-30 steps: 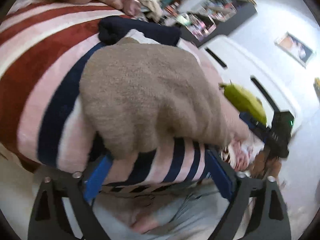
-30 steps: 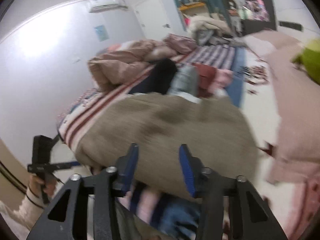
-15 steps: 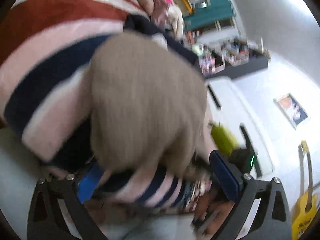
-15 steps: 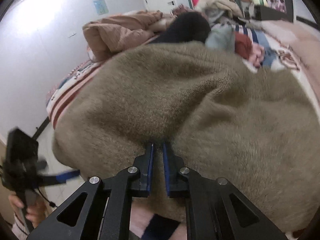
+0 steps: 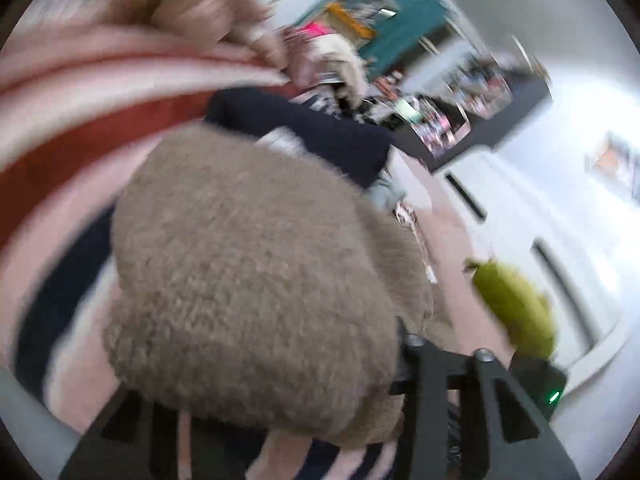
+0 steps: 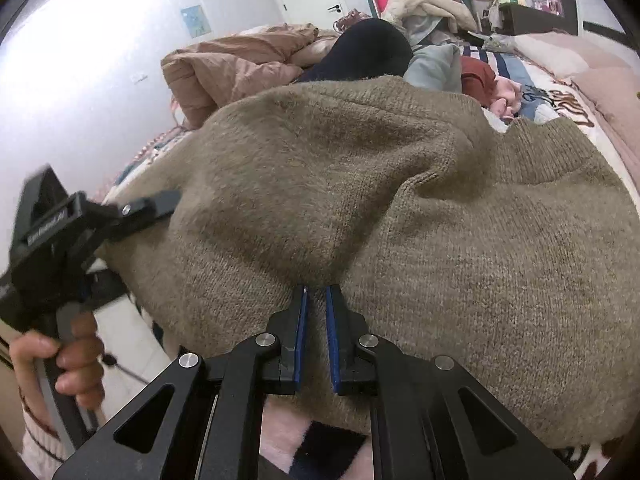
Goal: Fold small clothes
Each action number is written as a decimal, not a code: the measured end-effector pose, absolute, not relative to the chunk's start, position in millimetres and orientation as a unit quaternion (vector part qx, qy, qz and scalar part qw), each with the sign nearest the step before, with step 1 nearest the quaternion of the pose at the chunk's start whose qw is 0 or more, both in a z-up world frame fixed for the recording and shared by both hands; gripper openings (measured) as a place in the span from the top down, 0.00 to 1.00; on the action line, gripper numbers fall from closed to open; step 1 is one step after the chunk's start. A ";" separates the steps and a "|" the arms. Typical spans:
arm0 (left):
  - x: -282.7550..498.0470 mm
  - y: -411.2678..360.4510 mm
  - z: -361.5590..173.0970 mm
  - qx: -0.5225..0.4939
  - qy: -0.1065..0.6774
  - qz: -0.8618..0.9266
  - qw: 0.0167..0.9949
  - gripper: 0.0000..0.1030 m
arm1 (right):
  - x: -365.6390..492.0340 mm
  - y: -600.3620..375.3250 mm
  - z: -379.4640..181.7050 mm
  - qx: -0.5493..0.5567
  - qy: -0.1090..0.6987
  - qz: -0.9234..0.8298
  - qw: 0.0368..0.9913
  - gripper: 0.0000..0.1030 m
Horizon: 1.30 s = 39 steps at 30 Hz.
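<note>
A tan knit sweater (image 6: pixel 400 208) lies on the striped bed cover and fills the right wrist view. My right gripper (image 6: pixel 315 292) is shut on a pinch of its near edge. The sweater (image 5: pixel 248 264) also fills the blurred left wrist view and drapes over my left gripper; its fingertips are hidden under the cloth. In the right wrist view my left gripper (image 6: pixel 156 204) reaches into the sweater's left edge, held by a hand (image 6: pixel 68 360).
A dark navy garment (image 6: pixel 368 52), a grey piece (image 6: pixel 434 66) and red and pink clothes (image 6: pixel 492 84) lie behind the sweater. A tan duvet (image 6: pixel 236 64) is heaped at the back. A green plush toy (image 5: pixel 516 304) sits right. The bed edge is near.
My left gripper moved in under the sweater's edge and the cloth now covers its fingers. My right gripper, open a second ago, closed on the near edge and stays shut.
</note>
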<state>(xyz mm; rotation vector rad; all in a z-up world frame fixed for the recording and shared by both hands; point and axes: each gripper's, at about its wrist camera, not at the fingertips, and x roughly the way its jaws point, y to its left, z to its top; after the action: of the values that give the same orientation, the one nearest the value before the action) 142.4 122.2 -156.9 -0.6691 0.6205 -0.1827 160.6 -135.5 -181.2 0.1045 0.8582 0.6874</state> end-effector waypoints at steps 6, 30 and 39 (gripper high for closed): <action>164.6 24.4 -68.5 -0.084 0.267 -0.144 0.949 0.69 | 148.0 -223.1 -137.5 0.117 0.350 0.325 0.871 0.60; 130.3 -74.3 -78.4 0.062 0.325 -0.309 0.892 0.12 | 116.7 -321.7 -63.5 0.107 0.260 0.271 0.921 0.23; 145.3 0.4 -111.8 -0.039 0.352 -0.255 0.900 0.11 | 141.0 -266.2 -113.2 -0.007 0.323 0.161 0.932 0.66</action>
<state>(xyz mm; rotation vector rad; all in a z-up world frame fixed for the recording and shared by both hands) 145.3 0.4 -111.8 -0.0813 0.7278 -0.5276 141.0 -266.2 -113.2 -0.0146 0.6614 0.3300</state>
